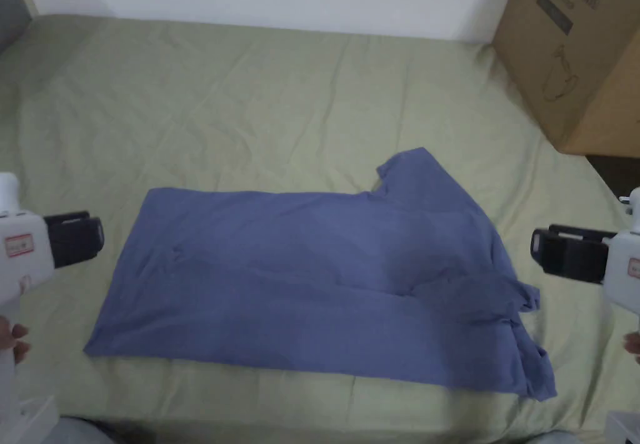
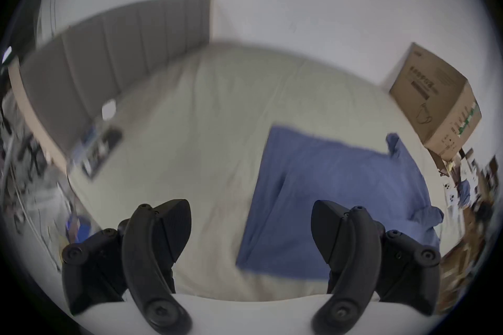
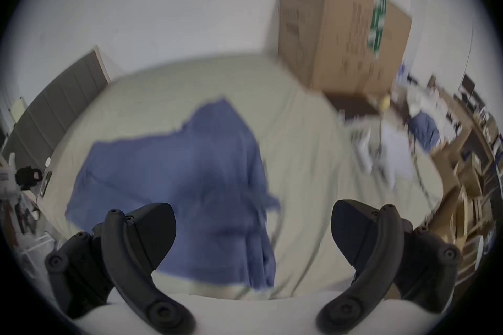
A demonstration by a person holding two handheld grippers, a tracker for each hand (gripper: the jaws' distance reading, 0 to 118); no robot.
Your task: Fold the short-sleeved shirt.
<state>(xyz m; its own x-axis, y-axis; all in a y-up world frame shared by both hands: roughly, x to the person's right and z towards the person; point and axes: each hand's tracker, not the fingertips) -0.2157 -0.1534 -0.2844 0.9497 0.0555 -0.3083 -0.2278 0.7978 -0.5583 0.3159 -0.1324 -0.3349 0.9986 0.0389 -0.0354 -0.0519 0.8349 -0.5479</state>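
The blue shirt lies flat on the green bed, near the bed's front edge, with one sleeve sticking up toward the back. The left gripper and the right gripper are both wide open and hold nothing. One hangs off each end of the shirt, not touching it.
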